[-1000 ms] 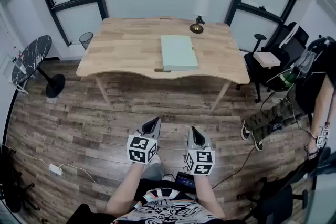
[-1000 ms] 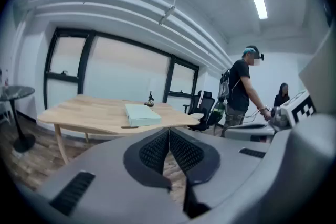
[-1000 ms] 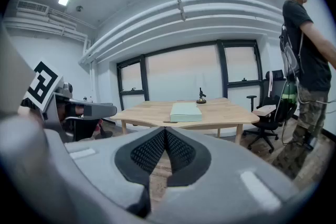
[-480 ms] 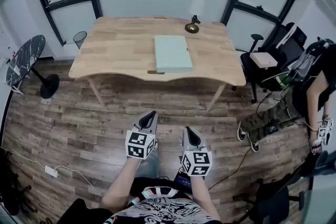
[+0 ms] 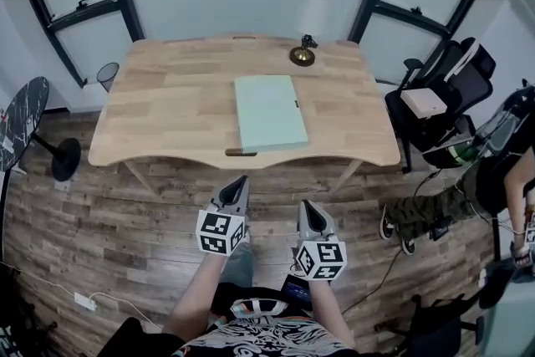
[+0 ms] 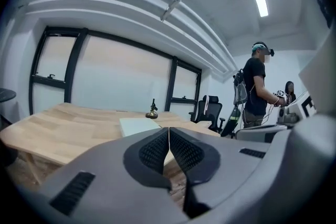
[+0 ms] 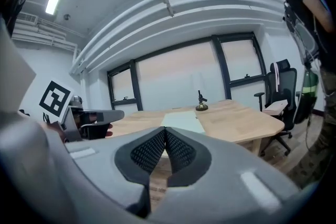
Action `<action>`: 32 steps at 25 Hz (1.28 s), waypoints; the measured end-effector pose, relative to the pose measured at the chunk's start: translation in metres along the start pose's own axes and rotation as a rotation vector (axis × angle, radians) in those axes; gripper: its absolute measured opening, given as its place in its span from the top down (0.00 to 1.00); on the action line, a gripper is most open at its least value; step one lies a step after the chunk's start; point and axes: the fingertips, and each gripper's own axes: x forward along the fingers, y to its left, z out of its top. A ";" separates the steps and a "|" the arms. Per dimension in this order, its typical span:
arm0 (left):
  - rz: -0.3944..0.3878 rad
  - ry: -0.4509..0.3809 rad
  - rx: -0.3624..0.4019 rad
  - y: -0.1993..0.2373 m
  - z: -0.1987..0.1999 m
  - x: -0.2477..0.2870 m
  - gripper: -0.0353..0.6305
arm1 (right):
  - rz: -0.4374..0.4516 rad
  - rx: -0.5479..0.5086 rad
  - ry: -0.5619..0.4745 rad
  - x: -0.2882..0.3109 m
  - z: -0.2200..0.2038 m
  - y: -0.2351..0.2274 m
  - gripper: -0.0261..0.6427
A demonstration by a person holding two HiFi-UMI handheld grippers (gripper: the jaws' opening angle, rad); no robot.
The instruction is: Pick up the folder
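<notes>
folder (image 5: 269, 113): long axis points away | left gripper (image 5: 241, 180), right gripper (image 5: 306, 205): closed, empty | both short of folder's near end, left nearer

The person is holding the grey two-jaw left gripper (image 5: 240, 181) and the matching grey right gripper (image 5: 306, 206) side by side, apart. Both are pointing forward and slightly downward, jaws pressing together on nothing.

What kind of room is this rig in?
Probably an office or meeting room: a large wooden table with a pale green folder lying on it, a black swivel chair at the right, and tall black-framed windows behind the table.
</notes>
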 end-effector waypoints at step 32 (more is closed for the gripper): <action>0.013 0.137 -0.141 0.179 0.034 0.237 0.93 | -0.131 -0.015 0.143 0.266 0.061 -0.102 0.94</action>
